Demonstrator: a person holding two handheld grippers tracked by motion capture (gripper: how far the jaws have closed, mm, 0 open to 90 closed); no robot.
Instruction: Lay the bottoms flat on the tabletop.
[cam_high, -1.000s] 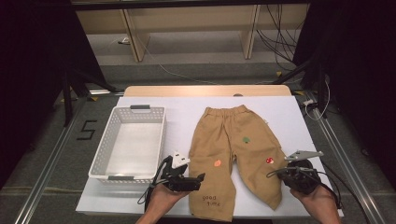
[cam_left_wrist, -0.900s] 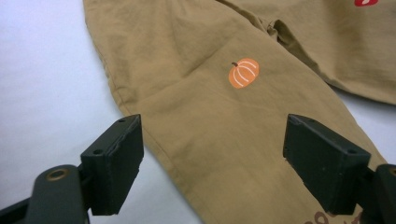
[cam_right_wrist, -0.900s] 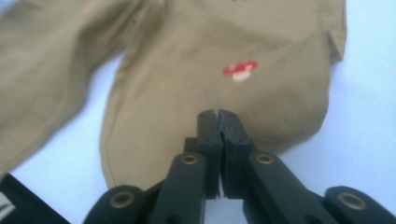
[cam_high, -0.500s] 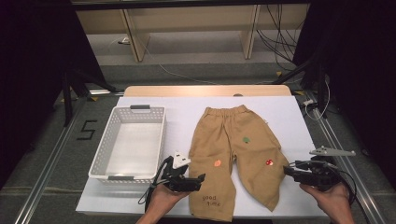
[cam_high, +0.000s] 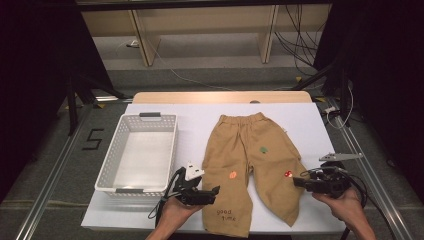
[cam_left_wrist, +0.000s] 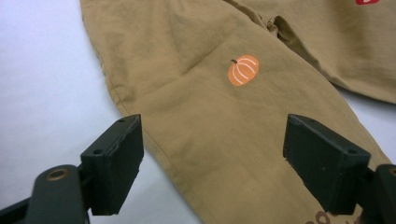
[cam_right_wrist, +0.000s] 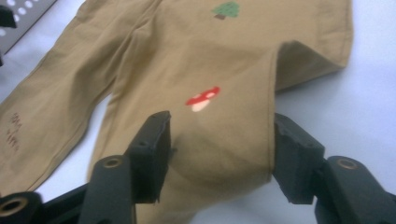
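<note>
Tan trousers (cam_high: 250, 165) flat on table, 1 leg between each gripper's parted jaws: left gripper (cam_high: 212, 192), right gripper (cam_high: 297, 181), closing.

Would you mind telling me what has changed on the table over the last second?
The right gripper moved outward off the trousers to their right edge; its jaws opened, then began closing with the raised leg edge between them. The left gripper, trousers and basket stayed put.

both grippers black: left gripper (cam_high: 212, 192) carried a white block on top, right gripper (cam_high: 299, 182) a grey three-cornered plate. blocky black jaw pads with small screw holes, brass-ringed pivots. black cables trailed. forearms bare, no sleeves.
</note>
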